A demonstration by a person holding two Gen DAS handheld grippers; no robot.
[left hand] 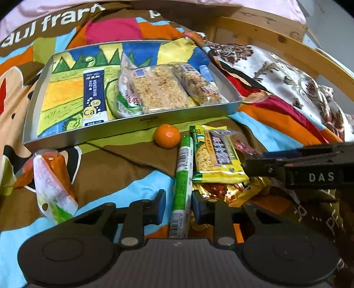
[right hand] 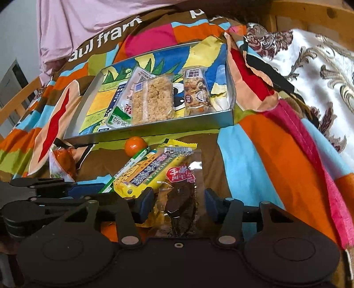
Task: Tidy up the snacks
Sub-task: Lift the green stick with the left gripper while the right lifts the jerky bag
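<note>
A green-and-white stick packet [left hand: 182, 177] lies on the bedspread between the fingers of my left gripper [left hand: 179, 207]. The right pad touches it and a thin gap shows at the left pad [left hand: 161, 206]. My right gripper [right hand: 178, 205] straddles a clear packet of dark dried snack with a red label [right hand: 182, 192]; its jaws stand just off the packet's sides. A yellow cracker packet [left hand: 218, 155] rests on the pile, a gold wrapper [left hand: 225, 190] under it. A mandarin [left hand: 167, 135] sits in front of the metal tray [left hand: 88, 135], which holds a blue stick box [left hand: 94, 95], rice-crisp packets [left hand: 159, 90] and a nut bar [left hand: 199, 86].
An orange wedge-shaped packet [left hand: 53, 177] lies at the left on the bedspread. The right gripper's fingers [left hand: 254, 160] reach in beside the yellow packet. A patterned blanket [left hand: 287, 84] is heaped at the right, against a wooden bed rail [left hand: 276, 37]. A pink pillow [right hand: 88, 20] lies behind the tray.
</note>
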